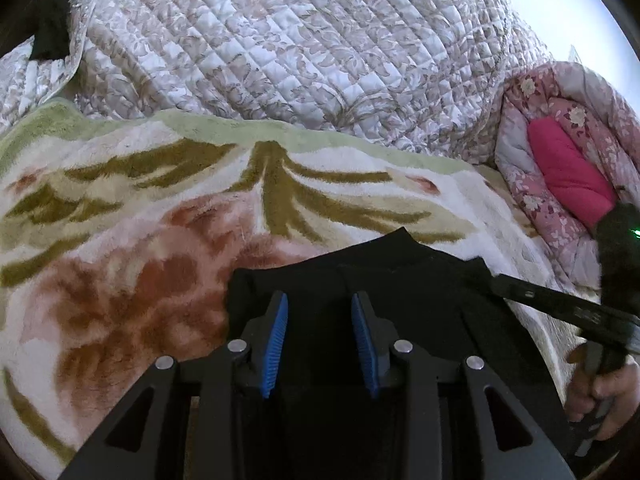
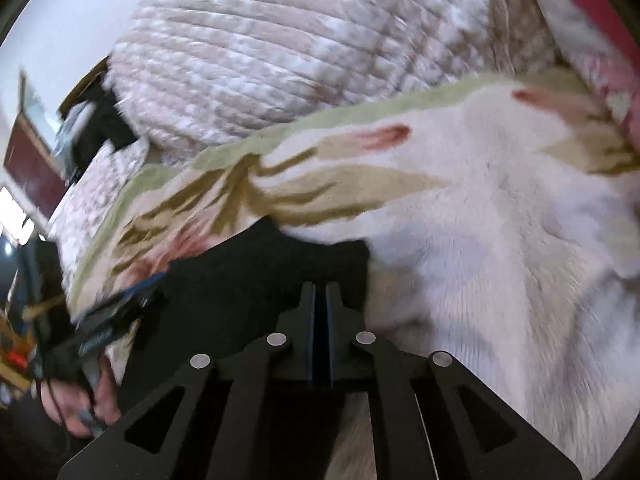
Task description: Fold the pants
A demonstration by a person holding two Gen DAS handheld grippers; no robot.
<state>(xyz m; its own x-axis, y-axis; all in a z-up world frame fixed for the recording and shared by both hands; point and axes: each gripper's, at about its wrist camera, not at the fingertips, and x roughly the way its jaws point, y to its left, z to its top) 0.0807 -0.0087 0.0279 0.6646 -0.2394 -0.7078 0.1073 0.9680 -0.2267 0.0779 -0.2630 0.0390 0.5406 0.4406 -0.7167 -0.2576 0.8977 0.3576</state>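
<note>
Left wrist view: black pants lying on the fuzzy floral blanket, one claw wide apart and the other pinched together.

Left claw hangs over the pants with its blue pads spread and nothing between them. Right wrist view is pretty blurry, but the right claw has its fingers pressed together right at the edge of the dark fabric; can't tell if any cloth is actually caught in there. Pants sit at the near edge of the blanket, with a quilted bedspread bunched up behind and a pink flowery comforter off to the right.
</note>
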